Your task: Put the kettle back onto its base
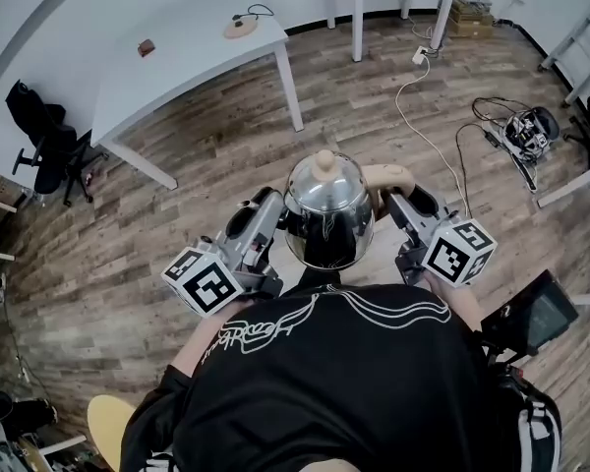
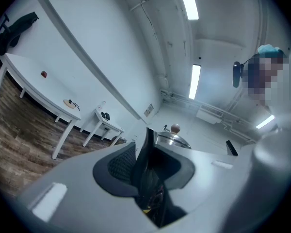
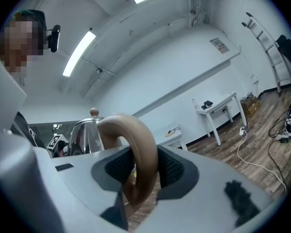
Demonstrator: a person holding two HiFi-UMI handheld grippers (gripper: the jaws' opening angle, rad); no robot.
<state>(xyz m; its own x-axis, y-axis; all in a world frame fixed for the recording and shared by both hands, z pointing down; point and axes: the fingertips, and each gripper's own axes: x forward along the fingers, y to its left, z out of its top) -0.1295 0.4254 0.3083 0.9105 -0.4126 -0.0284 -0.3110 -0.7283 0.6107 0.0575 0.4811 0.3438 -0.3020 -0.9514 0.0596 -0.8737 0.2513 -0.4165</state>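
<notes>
Seen from above, a person in a black shirt [image 1: 334, 382] holds a shiny steel kettle [image 1: 326, 214] over a wood floor [image 1: 374, 106]. The left tongs [image 1: 271, 203] meet its left side. The right tongs [image 1: 397, 203] meet its tan handle [image 1: 388, 176]. Well apart, on a white counter [image 1: 187, 62], lies a round base [image 1: 241, 28] with a cord. Cables [image 1: 428, 136] trail across the floor at right.
</notes>
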